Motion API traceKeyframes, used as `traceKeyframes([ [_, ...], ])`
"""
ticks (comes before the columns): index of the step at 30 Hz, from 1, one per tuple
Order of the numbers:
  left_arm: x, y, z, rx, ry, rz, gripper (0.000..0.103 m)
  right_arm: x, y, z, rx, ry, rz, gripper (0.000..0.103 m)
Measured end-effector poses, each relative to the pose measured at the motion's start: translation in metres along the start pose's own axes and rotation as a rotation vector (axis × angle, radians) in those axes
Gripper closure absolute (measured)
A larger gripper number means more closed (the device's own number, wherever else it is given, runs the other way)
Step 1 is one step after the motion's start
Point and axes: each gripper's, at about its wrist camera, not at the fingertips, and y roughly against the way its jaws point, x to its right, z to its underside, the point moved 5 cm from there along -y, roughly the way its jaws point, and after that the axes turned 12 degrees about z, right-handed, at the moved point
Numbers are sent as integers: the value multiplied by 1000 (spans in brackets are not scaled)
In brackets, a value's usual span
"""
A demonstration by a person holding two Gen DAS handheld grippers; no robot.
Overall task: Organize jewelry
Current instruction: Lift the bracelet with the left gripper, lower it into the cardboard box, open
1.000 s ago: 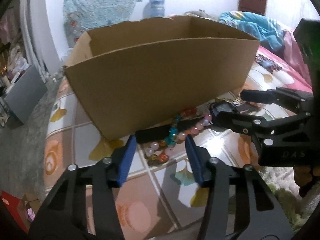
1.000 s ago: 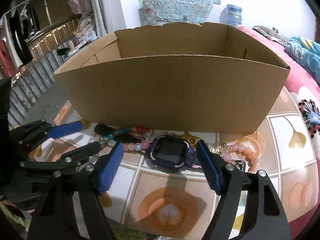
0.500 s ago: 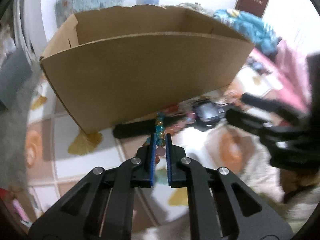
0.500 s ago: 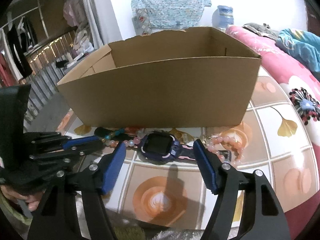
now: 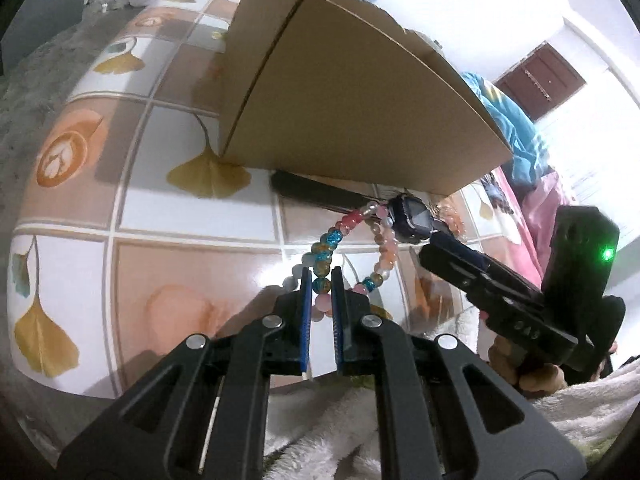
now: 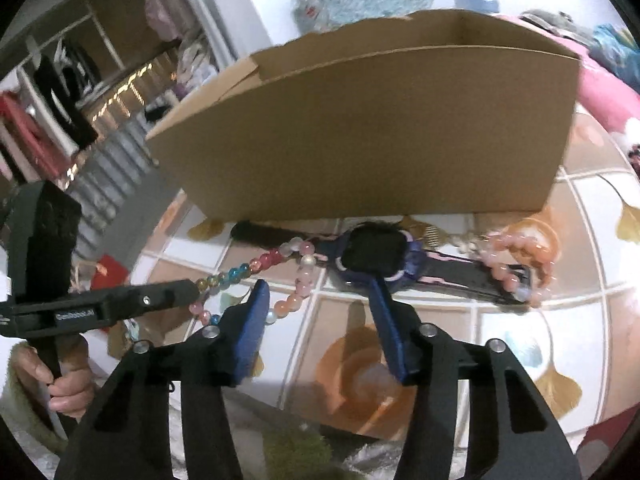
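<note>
Before the cardboard box (image 6: 360, 132), on the tiled surface (image 5: 192, 216) printed with ginkgo leaves and coffee cups, lies the jewelry. The left gripper (image 5: 320, 284) has its jaws nearly together, pinched on a multicoloured beaded bracelet (image 5: 332, 240); an amber and blue bead sits between the blue pads (image 5: 306, 320). From that grip the bracelet loops away toward the box, its far end lying against a dark purple smartwatch (image 6: 378, 254) that rests just in front of the box's near wall. A black strap-like piece (image 5: 316, 192) lies along the foot of the box, to the left of the watch in the left wrist view. On the other side of the watch a pink beaded bracelet (image 6: 516, 260) rests over the watch band, also near the box front. The right gripper (image 6: 316, 292) points down at the watch; its jaws are closing, at a middling width, one pad (image 6: 382, 316) overlapping the watch's near edge and the other beside the multicoloured beads, with neither pressing on anything that shows. A hand (image 6: 60, 376) holds the left gripper's handle.
</note>
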Motion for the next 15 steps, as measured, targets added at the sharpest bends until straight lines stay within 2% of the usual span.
traceKeyframes([
  [4, -2, 2, -1, 5, -31, -22, 95, -10, -13, -1, -43, 25, 9, 61],
  [13, -8, 3, -1, 8, -57, -18, 95, -31, -22, -4, -53, 125, 65, 68],
  [15, -9, 2, -1, 8, -57, -15, 95, -33, -27, -5, -62, 133, 76, 72],
])
